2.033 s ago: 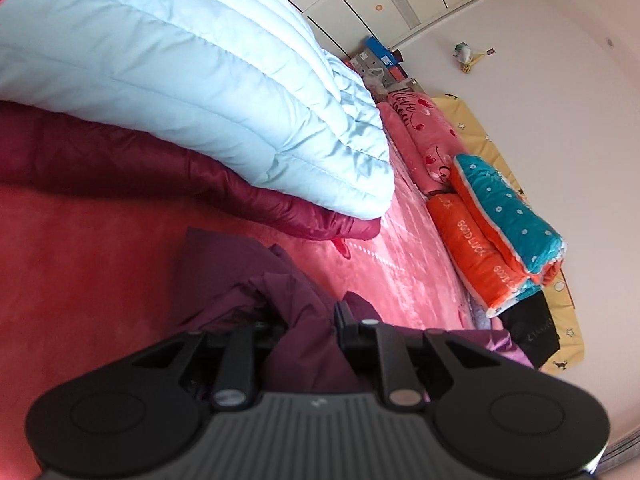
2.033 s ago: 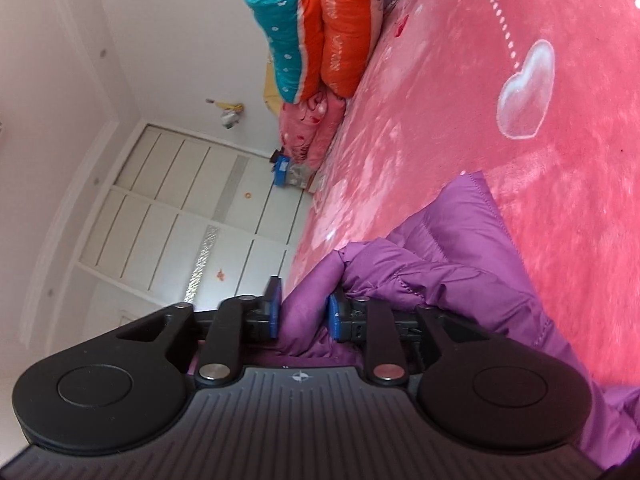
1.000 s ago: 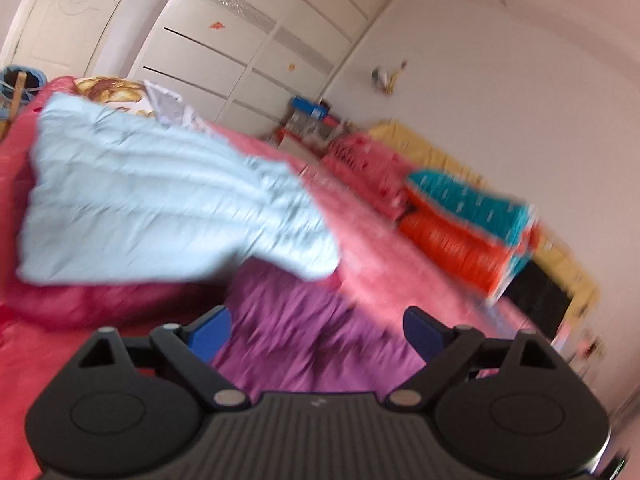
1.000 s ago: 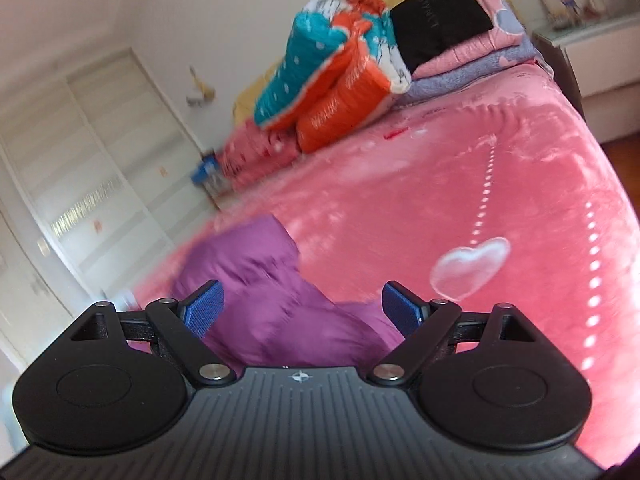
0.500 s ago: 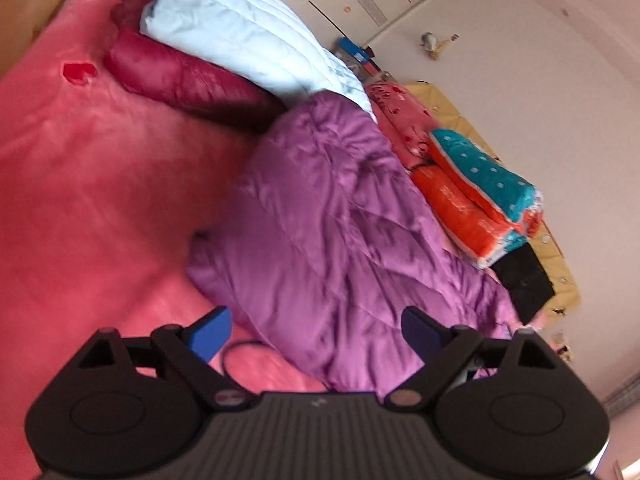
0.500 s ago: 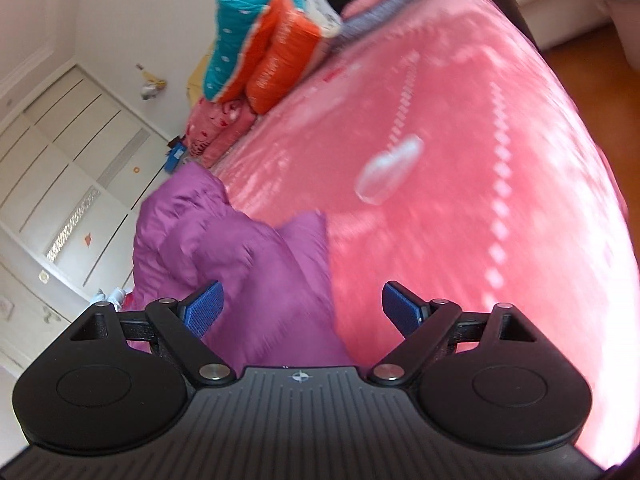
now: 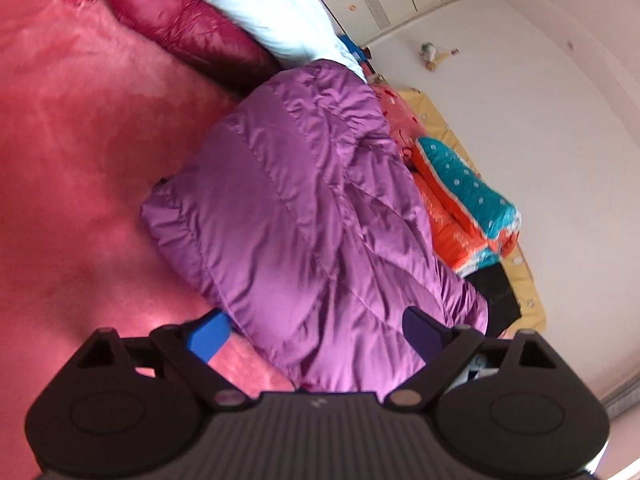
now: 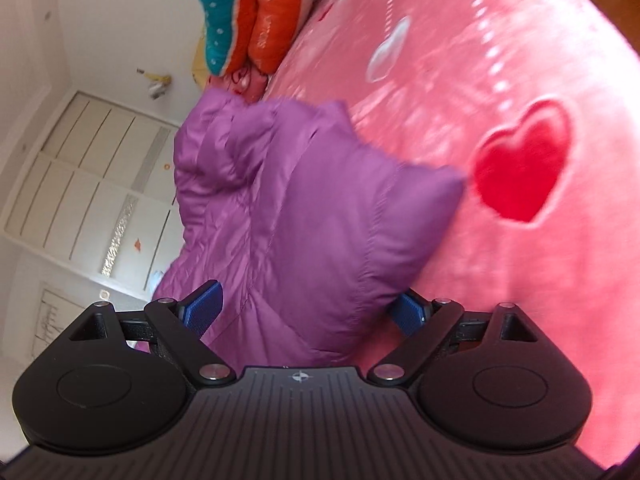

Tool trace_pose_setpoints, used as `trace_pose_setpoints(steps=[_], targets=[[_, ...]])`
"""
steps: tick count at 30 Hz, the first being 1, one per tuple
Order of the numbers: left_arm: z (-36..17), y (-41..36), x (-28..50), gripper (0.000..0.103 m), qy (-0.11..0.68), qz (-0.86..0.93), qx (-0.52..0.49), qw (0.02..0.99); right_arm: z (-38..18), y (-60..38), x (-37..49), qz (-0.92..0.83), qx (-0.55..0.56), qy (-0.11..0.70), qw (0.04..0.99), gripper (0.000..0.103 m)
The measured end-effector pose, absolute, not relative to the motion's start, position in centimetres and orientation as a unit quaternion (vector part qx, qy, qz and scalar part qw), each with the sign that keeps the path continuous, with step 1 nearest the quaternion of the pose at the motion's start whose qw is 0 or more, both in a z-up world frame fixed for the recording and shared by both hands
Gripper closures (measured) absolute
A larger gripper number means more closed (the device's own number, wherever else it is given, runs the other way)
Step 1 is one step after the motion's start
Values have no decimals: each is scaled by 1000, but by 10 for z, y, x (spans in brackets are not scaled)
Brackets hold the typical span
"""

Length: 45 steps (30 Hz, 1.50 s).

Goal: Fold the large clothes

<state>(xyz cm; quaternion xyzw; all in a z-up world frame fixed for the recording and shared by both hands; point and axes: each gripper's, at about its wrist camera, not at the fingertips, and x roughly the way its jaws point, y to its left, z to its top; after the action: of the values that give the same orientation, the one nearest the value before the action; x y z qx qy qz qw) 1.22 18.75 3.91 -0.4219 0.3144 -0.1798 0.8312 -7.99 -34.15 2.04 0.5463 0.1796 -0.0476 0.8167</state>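
We are spreading both the left gripper [image 7: 316,332] and right gripper [image 8: 306,312] wide, aiming to pinch the purple jacket [image 7: 312,216] squarely at its near hem on the bed [image 7: 72,140].

We see a bed covered by a plush pink blanket [image 7: 80,152] patterned with red and pale hearts and dotted white lines. Directly on it lies a bunched, quilted purple down jacket [image 7: 304,216], and just beyond that a dark maroon padded coat [image 7: 180,28] with a pale blue quilted coat [image 7: 264,4] stacked on top. At the far end of the bed we make out a folded orange and teal dotted quilt [image 7: 464,200] beside a pink patterned pillow [image 7: 394,116], both blurred in the right wrist view.
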Motion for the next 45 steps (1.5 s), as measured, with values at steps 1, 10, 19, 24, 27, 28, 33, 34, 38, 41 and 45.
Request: trace_pose_setpoints(steps=[1,10,19,24,27,28,33,34,38,41,45], targets=[[35,189,16,9,313,-179,-432,827,20,-339,-74,-49,546,179,817,0],[23,190,48,8,286,-164,-459,825,17,-324,-46,-66,503,178,843,0],[28,184,57,67,315,-168,-432,828,27,-321,-54,-64,510,185,838,39],[49,183,49,77,325,-170,-398,841,43,-318,-65,-76,501,188,842,57],[59,188,41,78,333,-169,-391,841,51,-314,-78,-80,499,186,843,62],[62,192,34,79,337,-168,-388,841,54,-312,-84,-82,499,187,842,63],[72,204,6,79,358,-160,-373,841,55,-302,-116,-93,510,204,830,63],[74,207,-2,79,362,-158,-372,840,54,-301,-123,-94,513,208,827,63],[80,219,-32,79,374,-154,-363,839,53,-296,-149,-94,520,221,820,63],[83,224,-54,79,380,-150,-353,842,53,-287,-169,-95,519,227,819,63],[82,237,-81,79,388,-141,-346,842,47,-279,-202,-98,534,240,804,63]])
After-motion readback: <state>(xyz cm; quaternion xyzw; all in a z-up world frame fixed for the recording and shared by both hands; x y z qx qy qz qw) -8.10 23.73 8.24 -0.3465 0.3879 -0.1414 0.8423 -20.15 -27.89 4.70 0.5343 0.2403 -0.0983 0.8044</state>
